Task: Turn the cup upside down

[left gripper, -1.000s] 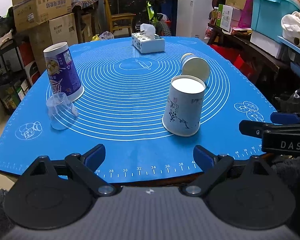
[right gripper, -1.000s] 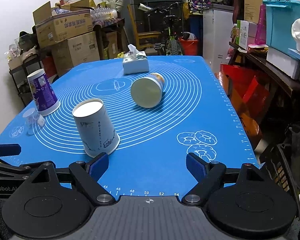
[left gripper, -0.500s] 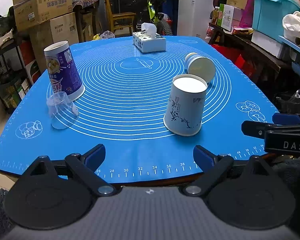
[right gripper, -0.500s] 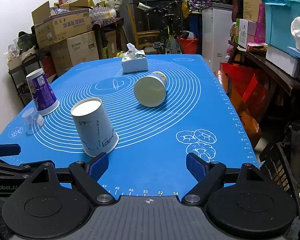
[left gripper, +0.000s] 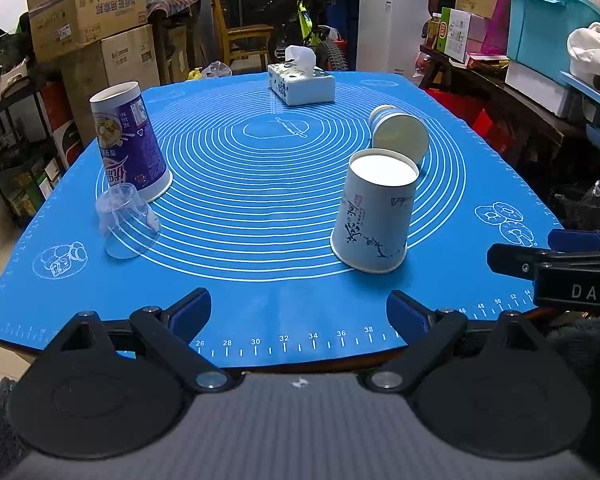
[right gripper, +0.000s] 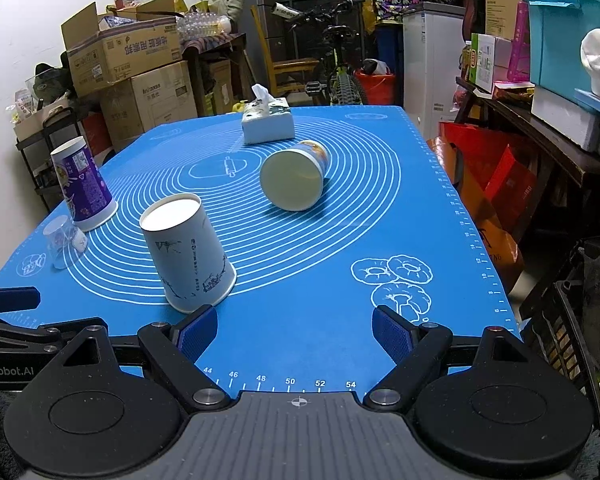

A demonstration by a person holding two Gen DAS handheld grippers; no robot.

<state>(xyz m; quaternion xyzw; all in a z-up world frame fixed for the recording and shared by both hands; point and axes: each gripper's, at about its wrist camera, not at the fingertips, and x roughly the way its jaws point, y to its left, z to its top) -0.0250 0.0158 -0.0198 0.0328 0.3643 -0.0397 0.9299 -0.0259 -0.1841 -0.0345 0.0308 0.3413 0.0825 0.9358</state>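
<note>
A white paper cup with blue ink drawings (left gripper: 374, 216) (right gripper: 188, 254) stands upside down near the front of the blue mat (left gripper: 260, 216) (right gripper: 320, 240). A second cup (left gripper: 400, 134) (right gripper: 296, 178) lies on its side behind it, base toward me. A purple cup (left gripper: 128, 144) (right gripper: 84, 188) stands upside down at the left, with a small clear plastic cup (left gripper: 124, 220) (right gripper: 62, 240) upside down beside it. My left gripper (left gripper: 300, 314) and right gripper (right gripper: 294, 330) are open and empty at the mat's front edge.
A tissue box (left gripper: 302, 84) (right gripper: 268, 122) stands at the far end of the mat. Cardboard boxes (left gripper: 88, 12) are stacked at the left. Shelves with bins and a red bag (right gripper: 496, 184) are at the right. A bicycle and a fridge stand behind.
Both views have shifted slightly; the cups have not moved on the mat. Both grippers stay open.
</note>
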